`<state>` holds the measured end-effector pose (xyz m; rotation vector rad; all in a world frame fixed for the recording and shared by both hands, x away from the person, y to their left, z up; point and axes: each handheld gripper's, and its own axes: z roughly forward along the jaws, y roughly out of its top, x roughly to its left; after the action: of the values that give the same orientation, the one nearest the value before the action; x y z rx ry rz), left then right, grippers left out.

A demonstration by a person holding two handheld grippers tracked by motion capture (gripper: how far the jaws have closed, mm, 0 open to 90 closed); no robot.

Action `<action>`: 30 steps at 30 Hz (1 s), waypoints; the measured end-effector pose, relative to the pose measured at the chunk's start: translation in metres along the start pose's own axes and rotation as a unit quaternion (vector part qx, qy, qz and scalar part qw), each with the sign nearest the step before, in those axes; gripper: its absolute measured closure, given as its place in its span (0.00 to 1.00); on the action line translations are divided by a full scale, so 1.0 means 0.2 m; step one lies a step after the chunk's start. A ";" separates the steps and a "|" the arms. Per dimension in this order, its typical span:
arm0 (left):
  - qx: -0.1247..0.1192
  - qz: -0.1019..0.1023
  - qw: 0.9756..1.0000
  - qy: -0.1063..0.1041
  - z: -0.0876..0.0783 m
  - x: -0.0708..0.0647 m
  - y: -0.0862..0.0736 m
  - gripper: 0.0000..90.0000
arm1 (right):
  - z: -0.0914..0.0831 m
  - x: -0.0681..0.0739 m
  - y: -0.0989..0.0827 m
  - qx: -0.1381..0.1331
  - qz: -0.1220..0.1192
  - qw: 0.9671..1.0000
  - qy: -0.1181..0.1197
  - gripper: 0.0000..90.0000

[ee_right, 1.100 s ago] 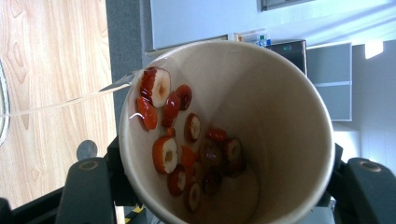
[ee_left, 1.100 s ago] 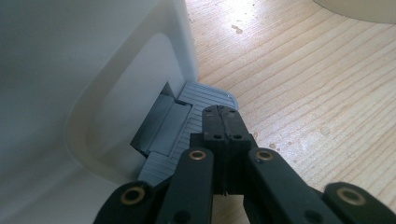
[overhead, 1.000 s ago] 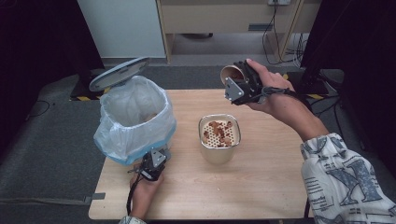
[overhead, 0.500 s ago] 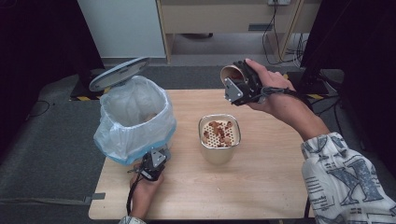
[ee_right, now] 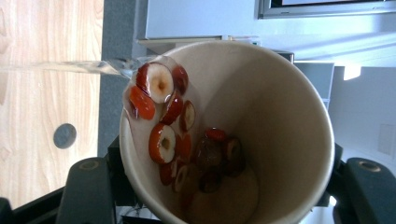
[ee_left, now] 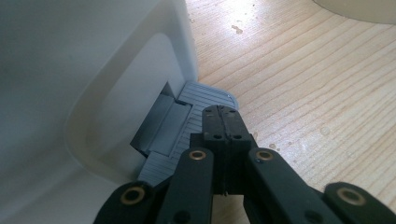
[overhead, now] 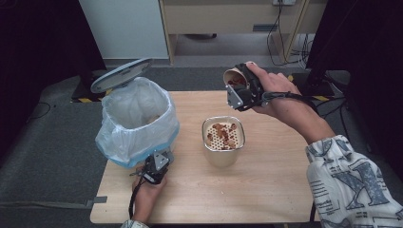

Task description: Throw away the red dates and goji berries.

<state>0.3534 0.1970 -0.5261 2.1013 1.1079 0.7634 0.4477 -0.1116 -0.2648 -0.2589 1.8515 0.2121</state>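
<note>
A paper cup [overhead: 233,77] with red fruit slices [ee_right: 161,107] and liquid lies tipped on its side, and my right gripper [overhead: 240,89] is shut on it above the table's far side. A thin stream of water [ee_right: 70,66] runs off its rim. Below and nearer stands a metal pot [overhead: 223,156] with a perforated insert holding more slices [overhead: 222,134]. My left gripper [ee_left: 222,112] is shut with nothing between its jaws. Its tip rests on the grey foot pedal [ee_left: 196,100] of the white bin [overhead: 135,121], whose lid [overhead: 121,74] stands raised.
The bin is lined with a clear plastic bag and stands at the wooden table's [overhead: 266,190] left edge. A few water drops [ee_left: 322,130] dot the wood near the pedal. Beyond the table are a dark floor, cables and a wooden cabinet [overhead: 228,19].
</note>
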 end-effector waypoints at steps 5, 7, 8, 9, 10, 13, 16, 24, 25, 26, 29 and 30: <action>0.000 0.000 1.000 0.000 0.00 0.00 0.00 0.99 | 0.01 0.02 0.01 0.013 -0.037 0.999 -0.008 0.37; 0.000 0.000 1.000 0.000 0.00 0.00 0.00 0.99 | 0.01 0.03 0.01 0.012 -0.036 0.999 -0.007 0.37; 0.000 -0.001 1.000 -0.001 0.00 0.00 0.00 0.99 | 0.01 0.03 0.01 0.011 -0.036 0.999 -0.006 0.37; 0.000 -0.001 1.000 -0.001 0.00 0.00 0.00 0.99 | 0.01 0.03 0.01 0.011 -0.035 0.999 -0.006 0.37; 0.000 0.000 1.000 0.000 0.00 0.00 0.00 0.99 | 0.02 0.04 0.01 0.011 -0.034 0.999 -0.006 0.37; 0.000 -0.001 1.000 0.000 0.00 0.00 0.00 0.99 | 0.02 0.05 0.01 0.012 -0.036 0.999 -0.004 0.37; 0.000 -0.001 1.000 0.000 0.00 0.00 0.00 0.99 | 0.02 0.06 0.00 0.013 -0.037 0.999 -0.001 0.37; 0.000 -0.001 1.000 0.000 0.00 0.00 0.00 0.99 | 0.02 0.08 0.01 0.014 -0.044 0.999 -0.001 0.37; 0.000 -0.001 1.000 0.000 0.00 0.00 0.00 0.99 | 0.02 0.08 0.01 0.014 -0.047 0.999 -0.001 0.37; 0.000 0.000 1.000 0.000 0.00 0.00 0.00 0.99 | 0.03 0.09 0.01 0.014 -0.049 0.999 -0.002 0.37; 0.000 0.000 1.000 0.000 0.00 0.00 0.00 0.99 | 0.03 0.10 0.01 0.018 -0.061 0.998 -0.001 0.37; 0.000 0.000 1.000 0.000 0.00 0.00 0.00 0.99 | 0.03 0.10 0.02 0.020 -0.072 0.997 -0.004 0.37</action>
<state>0.3534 0.1970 -0.5261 2.1018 1.1084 0.7636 0.4463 -0.1084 -0.2861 -0.3616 1.8179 0.0763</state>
